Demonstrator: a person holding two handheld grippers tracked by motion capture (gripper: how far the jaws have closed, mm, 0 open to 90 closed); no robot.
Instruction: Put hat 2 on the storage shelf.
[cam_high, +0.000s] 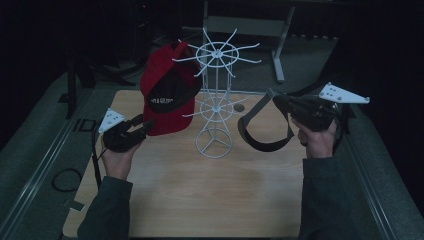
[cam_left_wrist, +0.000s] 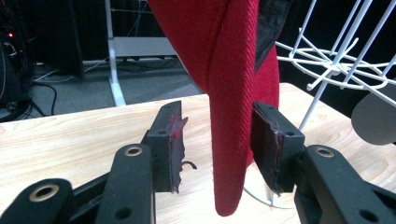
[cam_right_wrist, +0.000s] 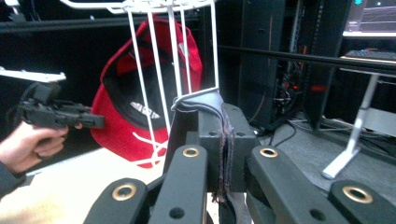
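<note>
High view: white wire rack (cam_high: 215, 100) stands mid-table on the wooden table (cam_high: 200, 195). A red cap (cam_high: 167, 90) hangs on the rack's arms at about 9 o'clock of the pole, brim pointing down. Left gripper (cam_high: 142, 126) sits at the cap's 7 o'clock, jaws around the brim's lower edge. Right gripper (cam_high: 274, 98) is at the rack's 3 o'clock, holding a dark visor (cam_high: 265, 131) by one end, so its loop droops toward the table at 5 o'clock of the rack base. Left gripper view: the jaws stand apart, brim of the red cap (cam_left_wrist: 233, 107) between them; the right-hand pad (cam_left_wrist: 268, 140) touches or nearly touches the cloth, the left-hand pad (cam_left_wrist: 172, 140) is clear of it, so there is no real clamp. Rack (cam_left_wrist: 336, 65) is at 2 o'clock. Right gripper view: jaws together, pinched on the dark visor (cam_right_wrist: 201, 105), whose edge pokes out above the pads; rack wires (cam_right_wrist: 168, 60) at 12 o'clock, red cap (cam_right_wrist: 135, 102) behind them at 10 o'clock, the other gripper (cam_right_wrist: 56, 114) at 9 o'clock. Risks: the drooping visor loop could catch a lower rack arm and tip the light rack; a pull on the brim with loose jaws could slip, or drag the cap off its arm.
</note>
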